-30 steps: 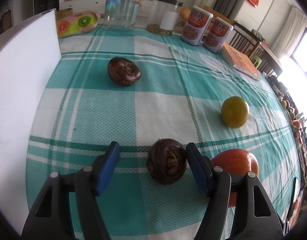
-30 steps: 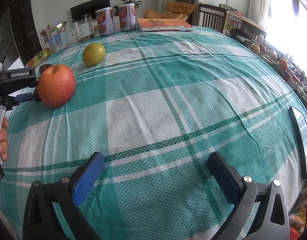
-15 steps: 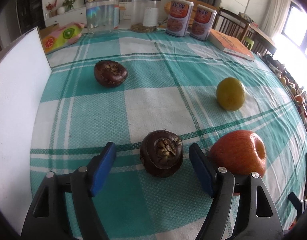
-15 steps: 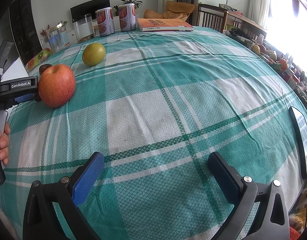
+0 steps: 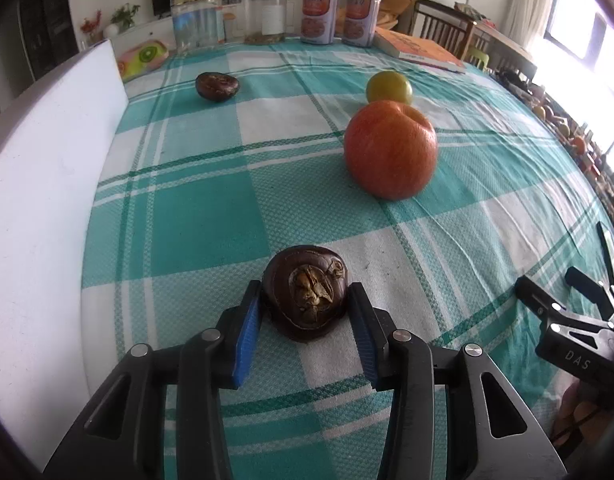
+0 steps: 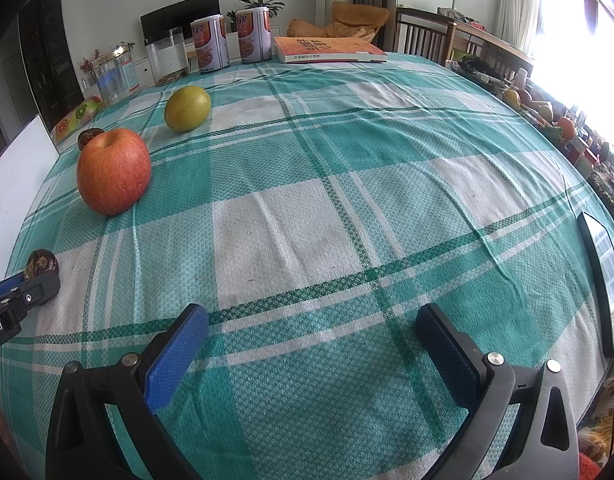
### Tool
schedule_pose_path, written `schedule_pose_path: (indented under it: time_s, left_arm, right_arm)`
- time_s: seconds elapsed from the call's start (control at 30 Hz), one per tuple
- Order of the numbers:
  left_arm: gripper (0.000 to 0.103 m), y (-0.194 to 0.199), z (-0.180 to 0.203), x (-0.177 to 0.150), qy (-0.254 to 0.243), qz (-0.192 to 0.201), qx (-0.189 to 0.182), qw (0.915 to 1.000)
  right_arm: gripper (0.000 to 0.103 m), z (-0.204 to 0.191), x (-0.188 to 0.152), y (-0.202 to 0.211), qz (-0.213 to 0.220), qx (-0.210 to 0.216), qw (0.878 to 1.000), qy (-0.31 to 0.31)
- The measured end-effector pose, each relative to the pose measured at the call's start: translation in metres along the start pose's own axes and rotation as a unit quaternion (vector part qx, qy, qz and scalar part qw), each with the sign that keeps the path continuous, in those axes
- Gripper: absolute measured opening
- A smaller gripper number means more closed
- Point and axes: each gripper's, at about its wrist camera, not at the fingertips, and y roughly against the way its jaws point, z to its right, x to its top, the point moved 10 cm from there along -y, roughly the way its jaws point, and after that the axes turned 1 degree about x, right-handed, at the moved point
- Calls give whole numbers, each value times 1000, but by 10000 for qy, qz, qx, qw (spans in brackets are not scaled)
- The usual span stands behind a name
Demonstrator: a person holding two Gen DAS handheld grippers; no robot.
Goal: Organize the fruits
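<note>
Left gripper [image 5: 305, 312] sits low centre in its own view, its jaws having just been closing, and the blue pads [image 5: 245, 338] now pinch a dark brown fruit [image 5: 307, 298] from both sides on the green-checked bench [image 5: 203, 216]. That fruit is squat and rounded, its torn, papery crown facing up toward the camera, its wider span running across between the pads. Only this view shows the second dark fruit [image 5: 217, 86] in full, at upper left by the white board [image 5: 47, 200], with the apple [image 5: 390, 149] and the yellow-green fruit [image 5: 389, 87] stacked behind each other at upper right. Right gripper [image 6: 311, 344], in its own view, hangs with jaws wide apart over bare cloth. There the apple's stem dimple points up at left of frame, the second dark fruit peeps from behind it, and the clamped fruit shows only at the left edge.
</note>
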Motion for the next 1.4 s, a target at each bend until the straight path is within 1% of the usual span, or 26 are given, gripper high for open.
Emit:
schedule_pose_path:
  time_s: [0.03,0.07,0.1,0.2,0.5,0.67,0.7,0.73,0.77,0.8,0.87,0.9,0.93,0.97,1.0,1.03,1.1,1.13,1.17,1.23,1.3,1.33,1.37,1.4]
  left_arm:
    - [66,1,1,-1,-93,57,115,9999]
    - [74,-1,-1,-2,-142,86,268,9995]
    - [79,-2,-3,-2,-115,130,347,9992]
    - [82,-6,-8,1,18,159,288,9995]
    - [83,-5,-7,1,0,195,279,9994]
    - [86,-7,-6,3,-7,147,198,9997]
    - [86,-7,-6,3,-4,152,179,9997]
    - [82,-7,-6,4,17,183,145,9997]
    - [74,-5,-6,5,29,244,114,9996]
    - [45,-3,-6,7,17,318,85,9995]
    - [44,-1,-5,9,108,321,-102,9994]
    - [44,0,-5,9,152,353,-159,9991]
    - [44,3,-6,10,176,385,-191,9989]
    - [44,8,-5,10,229,412,-285,9985]
    - [43,15,-3,9,325,426,-452,9975]
    - [43,22,-1,7,424,425,-633,9962]
    - [43,41,5,2,534,429,-959,9930]
    - [43,51,7,-1,549,446,-1069,9917]
    - [43,61,9,-5,562,458,-1185,9903]
    - [43,82,10,-14,611,454,-1420,9869]
    - [43,102,8,-22,672,463,-1636,9832]
    - [43,113,6,-25,700,480,-1723,9814]
    - [43,123,3,-27,735,505,-1792,9798]
    - [43,134,-1,-29,774,535,-1863,9780]
  right_arm:
    - [103,0,0,0,1,0,10000,1]
    - [103,0,0,0,1,-1,10000,1]
    - [103,0,0,0,0,2,10000,2]
    - [103,0,0,0,1,3,10000,2]
    - [103,0,0,0,2,3,10000,2]
    - [103,0,0,0,2,5,10000,0]
    - [103,0,0,0,3,4,10000,1]
    - [103,0,0,0,3,6,10000,0]
    - [103,0,0,1,4,11,10000,-4]
    - [103,0,0,1,9,20,10000,-13]
    - [103,-1,0,1,-4,66,10000,-24]
    - [103,-5,1,1,-43,173,9998,-19]
    - [103,-14,5,1,-78,419,9991,21]
    - [103,-28,10,1,-140,789,9967,91]
    - [103,-45,18,0,-214,1133,9932,180]
    - [103,-62,29,1,-208,1369,9900,261]
    - [103,-97,57,6,81,1676,9842,572]
    - [103,-115,69,5,196,1718,9819,775]
    - [103,-132,77,0,194,1722,9800,975]
    - [103,-161,82,-22,-111,1626,9780,1305]
    - [102,-173,80,-45,-376,1387,9795,1411]
    - [86,-175,79,-50,-426,1371,9801,1370]
    - [64,-173,80,-52,-421,1339,9819,1273]
    - [66,-169,79,-51,-387,1320,9837,1163]
